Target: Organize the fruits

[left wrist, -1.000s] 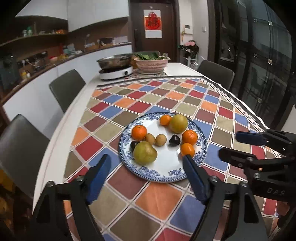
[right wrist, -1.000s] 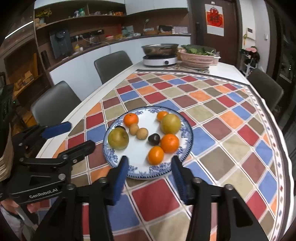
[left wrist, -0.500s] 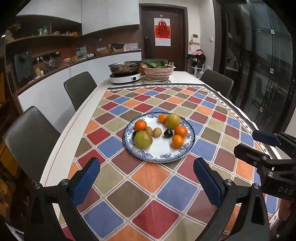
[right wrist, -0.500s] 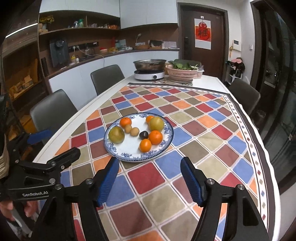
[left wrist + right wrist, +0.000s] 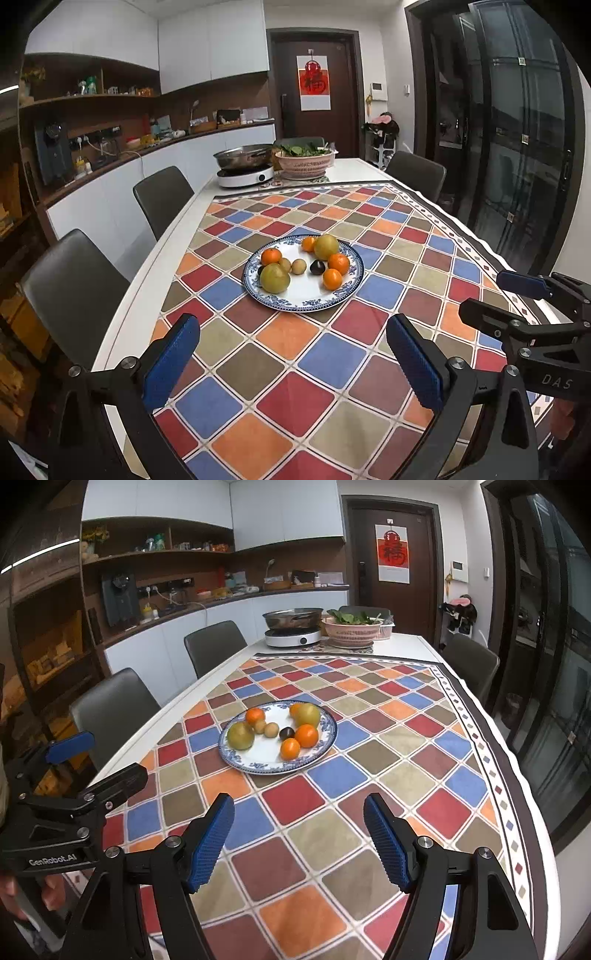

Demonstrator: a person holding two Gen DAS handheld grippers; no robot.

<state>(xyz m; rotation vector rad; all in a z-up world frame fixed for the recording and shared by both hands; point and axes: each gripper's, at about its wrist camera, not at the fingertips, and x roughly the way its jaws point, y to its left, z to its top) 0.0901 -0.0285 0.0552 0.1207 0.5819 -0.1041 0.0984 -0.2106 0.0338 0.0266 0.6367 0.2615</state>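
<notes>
Checkered cloth is spread over the worktop. Near its middle a plate is set, on which the fruits are gathered. Left claw and right claw are held apart, well short of the plate.

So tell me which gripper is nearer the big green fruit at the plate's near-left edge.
Left, narrowly. The left gripper hangs back almost straight in front of the green fruit; the right gripper sits equally back but further right.
</notes>
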